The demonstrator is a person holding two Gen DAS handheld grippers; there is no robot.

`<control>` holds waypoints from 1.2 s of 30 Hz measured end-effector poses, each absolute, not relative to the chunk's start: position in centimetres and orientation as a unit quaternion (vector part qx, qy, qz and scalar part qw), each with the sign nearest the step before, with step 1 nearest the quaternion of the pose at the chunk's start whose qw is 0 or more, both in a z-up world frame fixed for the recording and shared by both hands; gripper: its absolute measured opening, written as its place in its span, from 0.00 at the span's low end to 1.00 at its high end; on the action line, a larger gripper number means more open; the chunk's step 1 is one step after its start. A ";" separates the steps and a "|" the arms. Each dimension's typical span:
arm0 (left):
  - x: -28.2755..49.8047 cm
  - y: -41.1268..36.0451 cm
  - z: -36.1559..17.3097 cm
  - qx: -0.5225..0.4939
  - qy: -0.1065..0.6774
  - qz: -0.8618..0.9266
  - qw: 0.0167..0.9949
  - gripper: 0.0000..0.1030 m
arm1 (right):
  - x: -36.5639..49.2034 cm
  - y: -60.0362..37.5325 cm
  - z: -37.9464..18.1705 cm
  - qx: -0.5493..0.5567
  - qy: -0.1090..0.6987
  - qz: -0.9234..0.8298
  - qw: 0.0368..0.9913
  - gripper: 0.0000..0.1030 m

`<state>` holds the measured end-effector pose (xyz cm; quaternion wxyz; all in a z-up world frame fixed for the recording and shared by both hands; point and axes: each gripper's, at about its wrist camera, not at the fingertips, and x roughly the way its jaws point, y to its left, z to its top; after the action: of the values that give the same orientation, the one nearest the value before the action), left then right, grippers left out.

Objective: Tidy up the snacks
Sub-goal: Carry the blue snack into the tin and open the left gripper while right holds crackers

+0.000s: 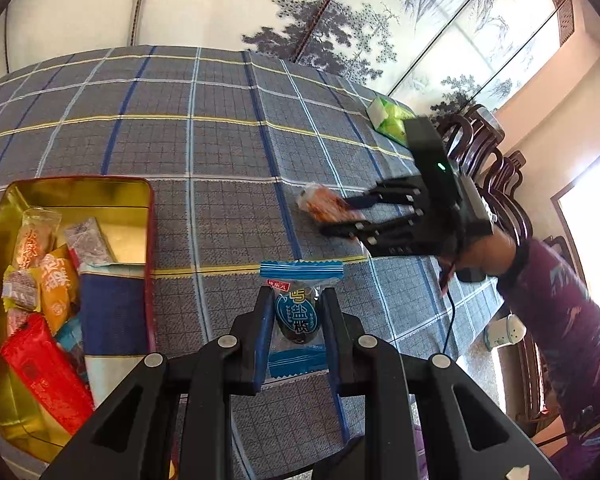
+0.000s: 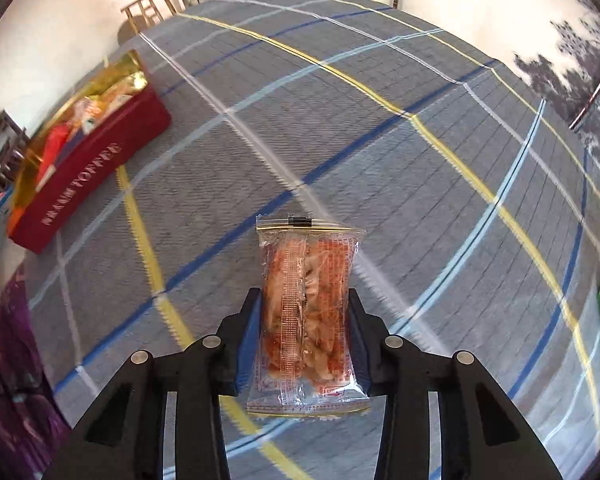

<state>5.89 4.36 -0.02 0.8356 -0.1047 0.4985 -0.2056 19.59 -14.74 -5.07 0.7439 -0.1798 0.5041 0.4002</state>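
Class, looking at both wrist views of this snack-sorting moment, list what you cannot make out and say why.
- Tin contents: left wrist view, cut off by the lower left edge; right wrist view, blurred.
- Blue packet: its sides are covered by the left gripper.
- Green pack: left wrist view, partly behind the right gripper; label too small.
- Orange snack packet: its print is too fine to read.

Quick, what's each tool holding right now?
Left tool: closed on a blue-wrapped snack.
Right tool: closed on a clear orange snack packet.
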 end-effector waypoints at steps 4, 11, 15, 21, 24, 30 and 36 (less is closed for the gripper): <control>5.4 7.3 0.8 -0.110 0.487 -0.175 0.849 0.20 | 14.8 -17.4 -3.4 -0.045 0.460 0.391 0.796 0.40; 4.2 12.4 1.8 -0.102 0.461 -0.108 0.875 0.20 | 10.7 -19.1 -3.7 0.155 0.393 0.318 0.849 0.39; 3.5 14.5 1.4 -0.103 0.456 -0.093 0.879 0.20 | 10.4 -18.3 -5.4 0.173 0.400 0.275 0.857 0.39; 2.6 16.2 0.5 -0.108 0.455 -0.092 0.879 0.20 | 10.0 -17.8 -5.6 0.141 0.387 0.235 0.880 0.40; 2.2 16.2 0.2 -0.095 0.451 -0.096 0.882 0.20 | 10.1 -18.1 -5.6 0.134 0.378 0.222 0.889 0.40; 2.2 16.3 -0.4 -0.058 0.436 -0.088 0.894 0.20 | 10.0 -18.5 -5.9 0.143 0.377 0.212 0.890 0.40; 3.6 16.4 -1.7 -0.037 0.428 -0.079 0.900 0.20 | 10.0 -18.2 -5.9 0.136 0.380 0.209 0.890 0.40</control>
<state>3.61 16.40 -1.65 0.8997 -0.0374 0.4277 -0.0794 10.04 -18.24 -5.92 0.8905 0.1363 0.3803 0.2094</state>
